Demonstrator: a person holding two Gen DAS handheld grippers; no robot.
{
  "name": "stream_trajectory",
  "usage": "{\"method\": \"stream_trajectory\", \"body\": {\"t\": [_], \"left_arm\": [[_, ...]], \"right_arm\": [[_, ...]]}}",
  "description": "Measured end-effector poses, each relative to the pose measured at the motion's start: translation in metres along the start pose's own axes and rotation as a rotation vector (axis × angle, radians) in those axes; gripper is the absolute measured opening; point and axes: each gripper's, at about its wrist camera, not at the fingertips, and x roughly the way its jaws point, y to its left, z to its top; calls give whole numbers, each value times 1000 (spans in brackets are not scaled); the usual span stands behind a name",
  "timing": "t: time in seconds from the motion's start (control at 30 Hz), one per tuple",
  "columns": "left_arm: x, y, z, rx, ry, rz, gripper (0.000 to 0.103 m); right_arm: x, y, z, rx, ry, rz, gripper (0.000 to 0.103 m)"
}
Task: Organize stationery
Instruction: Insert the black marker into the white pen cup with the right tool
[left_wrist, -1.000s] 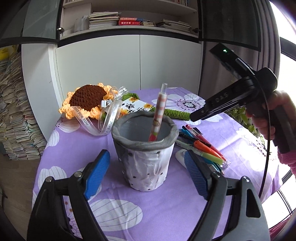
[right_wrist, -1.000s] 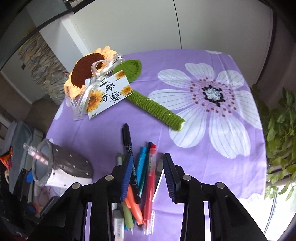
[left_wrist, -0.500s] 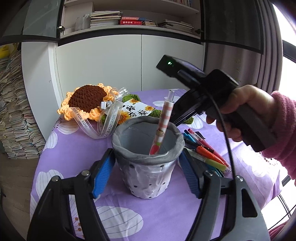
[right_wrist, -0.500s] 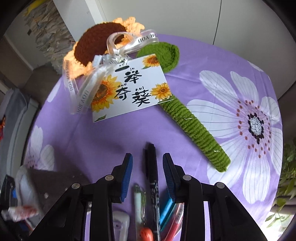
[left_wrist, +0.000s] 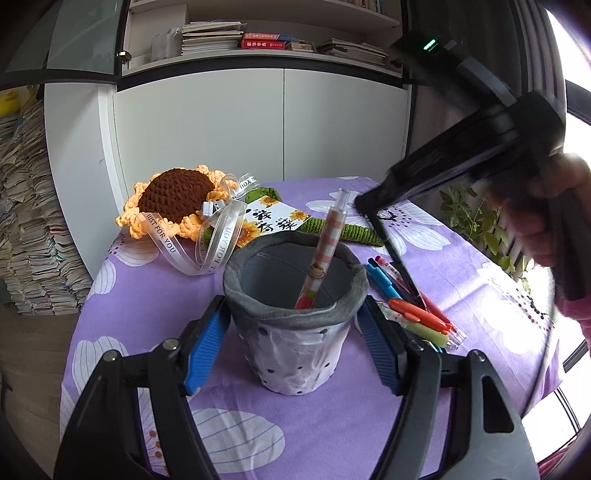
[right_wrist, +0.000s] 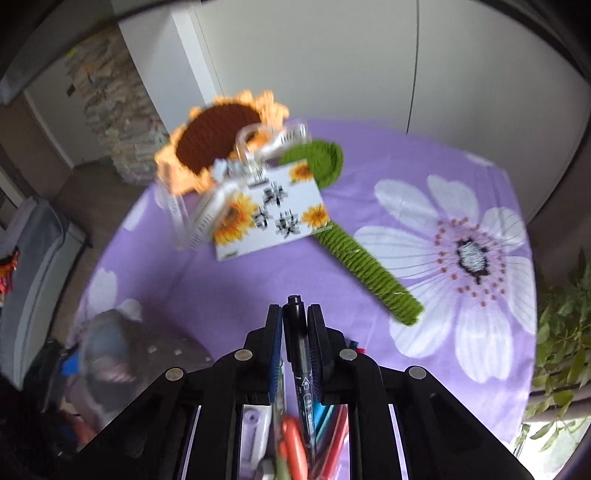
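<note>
A grey pen cup (left_wrist: 295, 332) with dark dots stands on the purple flowered tablecloth (left_wrist: 332, 424). My left gripper (left_wrist: 292, 302) is shut on the cup, one blue pad pressing each side. A pink checked pen (left_wrist: 325, 254) leans inside it. Right of the cup lies a pile of coloured pens (left_wrist: 417, 314). My right gripper (right_wrist: 295, 308), held by a hand, is closing its jaws on a black marker (right_wrist: 301, 354), and the pads press on it. In the left wrist view the marker (left_wrist: 400, 266) hangs slanted above the pile. The cup (right_wrist: 122, 354) shows blurred at the lower left.
A crochet sunflower (left_wrist: 173, 192) with ribbon, a printed card (left_wrist: 273, 221) and a green stem (right_wrist: 369, 269) lie at the back of the table. A potted plant (left_wrist: 469, 218) stands off the right edge. White cabinets and stacked papers (left_wrist: 33, 240) stand behind and to the left.
My left gripper closed on the cup, then held still. My right gripper came down over the black marker, closed on it and rose, tilting the marker up off the pile.
</note>
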Motion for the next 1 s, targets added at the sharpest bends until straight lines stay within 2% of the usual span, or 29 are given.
{"method": "stream_trajectory", "body": {"t": [0.13, 0.27, 0.43, 0.57, 0.73, 1.0], "left_arm": [[0, -1, 0, 1, 1, 8, 70], [0, -1, 0, 1, 3, 15, 70], [0, -1, 0, 1, 7, 17, 70], [0, -1, 0, 1, 6, 14, 70], [1, -1, 0, 0, 2, 12, 70], [2, -1, 0, 0, 1, 11, 70]], "right_arm": [[-64, 12, -10, -26, -163, 3, 12], [-108, 33, -6, -78, -312, 45, 12], [-138, 63, -6, -153, -430, 87, 11], [-151, 72, -6, -161, -441, 175, 12], [-150, 83, -7, -184, -446, 188, 11], [-120, 88, -10, -198, -379, 185, 11]]}}
